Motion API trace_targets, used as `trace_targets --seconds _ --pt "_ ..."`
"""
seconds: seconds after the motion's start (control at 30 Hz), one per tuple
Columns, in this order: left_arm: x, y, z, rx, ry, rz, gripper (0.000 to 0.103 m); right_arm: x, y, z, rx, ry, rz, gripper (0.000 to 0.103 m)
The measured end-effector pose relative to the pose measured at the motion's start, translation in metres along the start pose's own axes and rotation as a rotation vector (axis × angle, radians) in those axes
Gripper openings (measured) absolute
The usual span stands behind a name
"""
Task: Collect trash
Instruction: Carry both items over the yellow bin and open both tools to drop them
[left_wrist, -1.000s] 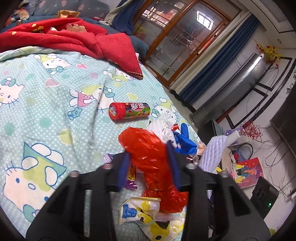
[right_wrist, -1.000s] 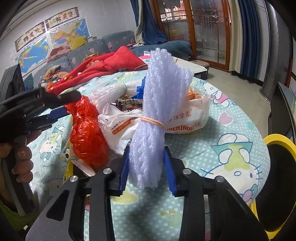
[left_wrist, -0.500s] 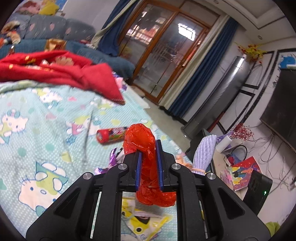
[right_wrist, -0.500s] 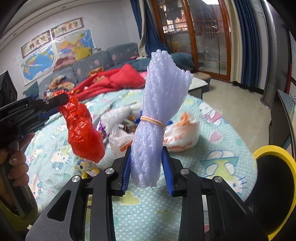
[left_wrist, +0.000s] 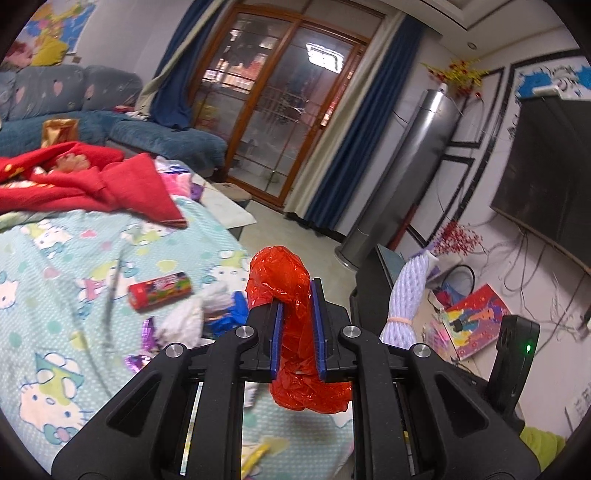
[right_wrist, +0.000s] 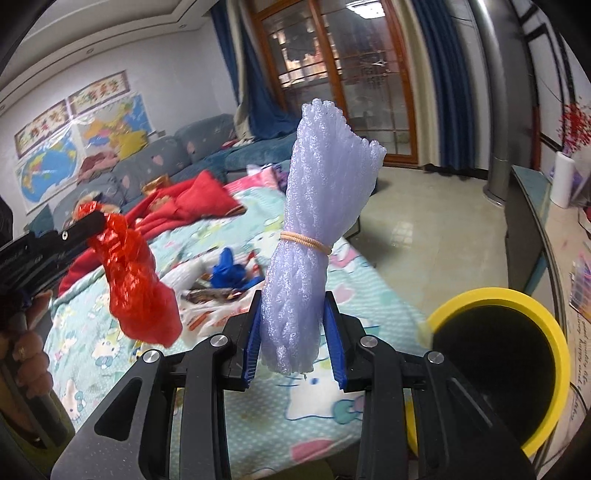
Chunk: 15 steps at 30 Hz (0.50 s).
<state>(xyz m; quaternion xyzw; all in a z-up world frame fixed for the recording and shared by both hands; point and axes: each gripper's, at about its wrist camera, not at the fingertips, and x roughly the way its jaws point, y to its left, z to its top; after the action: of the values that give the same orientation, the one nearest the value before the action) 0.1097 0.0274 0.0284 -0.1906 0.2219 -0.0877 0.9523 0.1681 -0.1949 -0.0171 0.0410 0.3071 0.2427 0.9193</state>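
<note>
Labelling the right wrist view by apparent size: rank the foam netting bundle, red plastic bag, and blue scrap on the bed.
1. foam netting bundle, though nearest the camera
2. red plastic bag
3. blue scrap, farther off

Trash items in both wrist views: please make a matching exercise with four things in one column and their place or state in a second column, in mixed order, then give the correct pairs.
Things:
1. red plastic bag
2. foam net bundle
3. candy tube
4. yellow-rimmed bin

Places or states:
A. lying on the Hello Kitty cloth
B. clamped in the right gripper
C. standing open beside the table
D. clamped in the left gripper, hanging off the cloth

Pairs: 1-D, 2-B, 3-A, 4-C
</note>
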Motion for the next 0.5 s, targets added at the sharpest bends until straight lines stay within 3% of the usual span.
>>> trace_targets --seconds 0.5 --pt "0.039 -0.062 -0.006 0.101 0.047 -0.078 0.009 -0.023 -0.066 -0.011 0.156 -0.007 -0.126 0.03"
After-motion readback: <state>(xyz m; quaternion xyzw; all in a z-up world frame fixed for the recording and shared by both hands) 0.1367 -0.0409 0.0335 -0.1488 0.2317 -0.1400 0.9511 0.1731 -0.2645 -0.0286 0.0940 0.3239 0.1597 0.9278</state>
